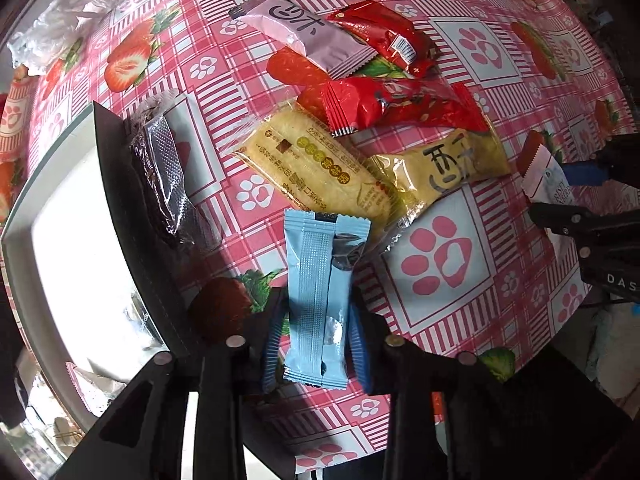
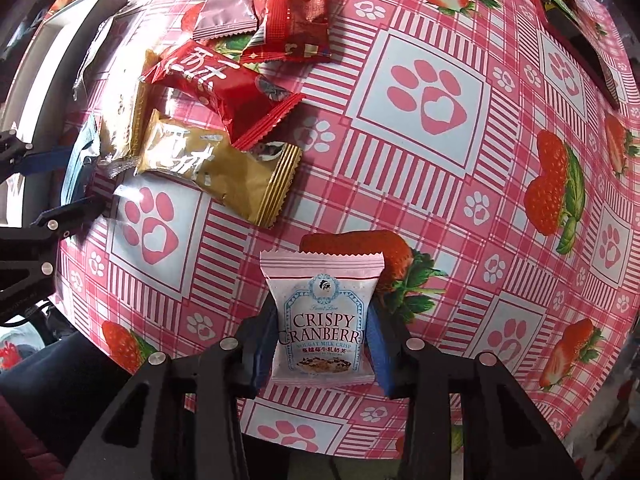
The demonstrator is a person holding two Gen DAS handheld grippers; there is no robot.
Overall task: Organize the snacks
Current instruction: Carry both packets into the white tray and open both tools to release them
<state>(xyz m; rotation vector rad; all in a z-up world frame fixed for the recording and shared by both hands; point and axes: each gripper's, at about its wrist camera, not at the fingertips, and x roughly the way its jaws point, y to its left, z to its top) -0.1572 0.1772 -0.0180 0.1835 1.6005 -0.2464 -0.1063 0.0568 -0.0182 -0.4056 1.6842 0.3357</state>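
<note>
1. Left wrist view. The left tongs point(image 1: 316, 344) are closed on a light blue snack packet point(image 1: 320, 300), blue pads pressing both its long edges; the packet is held above the counter point(image 1: 436, 264), which carries a pink cloth printed with strawberries and paw prints. Ahead lies a loose pile: a yellow rice-cracker packet point(image 1: 316, 168), a gold pastry packet point(image 1: 448, 168), two red packets point(image 1: 384, 108), and a pink packet point(image 1: 304, 36). A dark foil packet point(image 1: 164, 176) leans on the wall of a white box point(image 1: 116, 184) at left.
2. Right wrist view. The right tongs point(image 2: 322, 344) are closed on a pink-and-white "Crispy Cranberry" nougat packet point(image 2: 322, 316), upright between the pads, well apart from the pile at upper left, where a gold packet point(image 2: 224, 168) touches a red packet point(image 2: 220, 84).
</note>
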